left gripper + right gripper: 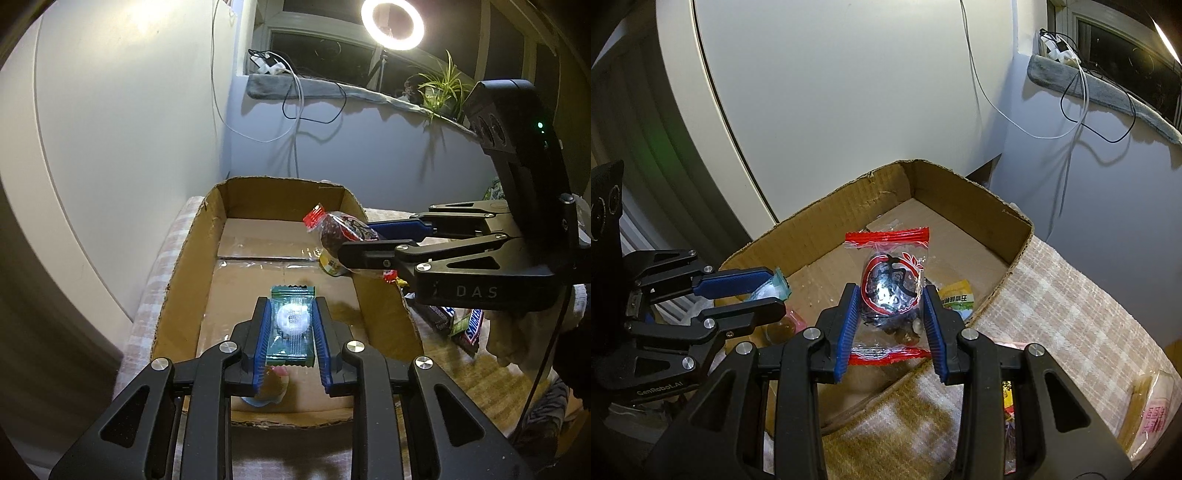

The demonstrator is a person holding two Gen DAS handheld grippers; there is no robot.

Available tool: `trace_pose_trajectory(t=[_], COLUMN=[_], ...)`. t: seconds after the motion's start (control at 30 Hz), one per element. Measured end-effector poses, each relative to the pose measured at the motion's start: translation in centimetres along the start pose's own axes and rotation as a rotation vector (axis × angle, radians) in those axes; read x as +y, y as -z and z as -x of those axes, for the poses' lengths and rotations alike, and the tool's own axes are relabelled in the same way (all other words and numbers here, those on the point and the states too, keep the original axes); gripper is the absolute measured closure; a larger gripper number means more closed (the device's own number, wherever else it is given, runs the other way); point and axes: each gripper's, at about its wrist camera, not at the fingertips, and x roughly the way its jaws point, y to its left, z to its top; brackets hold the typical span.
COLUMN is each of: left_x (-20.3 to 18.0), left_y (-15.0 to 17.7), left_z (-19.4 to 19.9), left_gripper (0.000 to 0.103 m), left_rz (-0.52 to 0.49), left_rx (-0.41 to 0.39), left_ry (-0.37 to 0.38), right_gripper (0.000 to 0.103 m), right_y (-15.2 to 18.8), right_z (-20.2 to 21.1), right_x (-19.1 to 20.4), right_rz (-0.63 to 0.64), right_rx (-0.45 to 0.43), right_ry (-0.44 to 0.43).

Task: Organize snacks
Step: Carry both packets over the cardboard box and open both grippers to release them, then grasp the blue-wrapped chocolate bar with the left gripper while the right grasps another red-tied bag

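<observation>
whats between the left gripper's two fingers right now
A green-edged clear snack packet sits clamped between the left gripper fingers, held over the cardboard box. The left wrist view shows it best.

My left claw (pixel 291 325) grips a green-edged clear snack packet (pixel 291 321) between its blue pads, over the floor of the open cardboard box (pixel 184 266). My right claw (pixel 373 240) reaches in from the right above the box's right wall, clamping a red-ended packet of dark snacks (pixel 336 230). Snickers bars (pixel 472 325) lie outside the box on the right, beneath that claw.
</observation>
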Motion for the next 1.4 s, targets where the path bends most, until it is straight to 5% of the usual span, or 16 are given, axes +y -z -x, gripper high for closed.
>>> trace_pose_trajectory(t=[0.13, 0.33, 0.8, 1.4], left_x=[-0.2, -0.4, -2.5, -11.2], left_y=[0.0, 0.0, 0.0, 1.2], left_z=[0.1, 0.3, 1.9, 1.0], left_gripper=[0.077, 0.065, 0.054, 0.054], left_rz=[-0.007, -0.008, -0.012, -0.063], left_rx=[-0.002, -0.008, -0.029, 0.033], left_ry=[-0.004, -0.013, 0.026, 0.18], right_gripper=[0.039, 0.033, 0.032, 0.032], right_y=[0.0, 0.0, 2.7, 12.3], right_z=[0.5, 1.4, 6.0, 10.2], right_x=[0.1, 0.1, -2.6, -8.7], right_rz=[0.006, 0.01, -0.024, -0.103], right_rx=[-0.021, -0.039, -0.064, 0.043], right_ry=[0.014, 0.018, 0.062, 0.15])
